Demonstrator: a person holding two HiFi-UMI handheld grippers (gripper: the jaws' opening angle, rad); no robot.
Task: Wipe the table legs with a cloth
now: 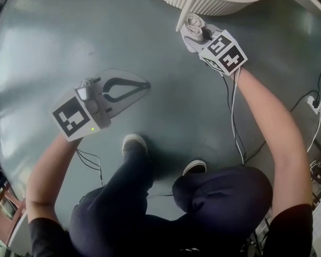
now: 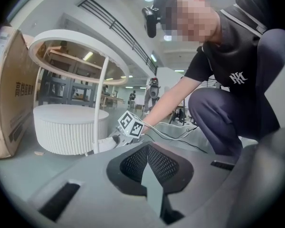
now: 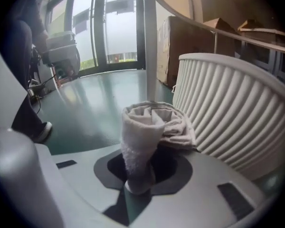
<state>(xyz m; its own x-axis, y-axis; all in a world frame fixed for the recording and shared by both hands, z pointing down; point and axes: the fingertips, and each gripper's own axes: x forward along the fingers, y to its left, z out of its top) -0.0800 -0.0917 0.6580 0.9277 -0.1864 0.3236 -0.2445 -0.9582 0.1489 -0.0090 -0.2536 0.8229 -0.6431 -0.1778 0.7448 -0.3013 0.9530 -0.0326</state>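
Wiping step: right claw (image 3: 141, 177) clamps the cloth (image 3: 147, 127) beside the table leg (image 3: 150, 42).
Next, press and stroke along it (contact looks unsure); left claw (image 1: 145, 84) rests closed, empty.

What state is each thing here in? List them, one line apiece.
Left claw: shut, holding nothing.
Right claw: shut on the pale grey terry cloth.
Cloth: bunched up, clamped, right by the foot of the leg; contact unclear.
Thin white table leg: upright, standing on the green floor.
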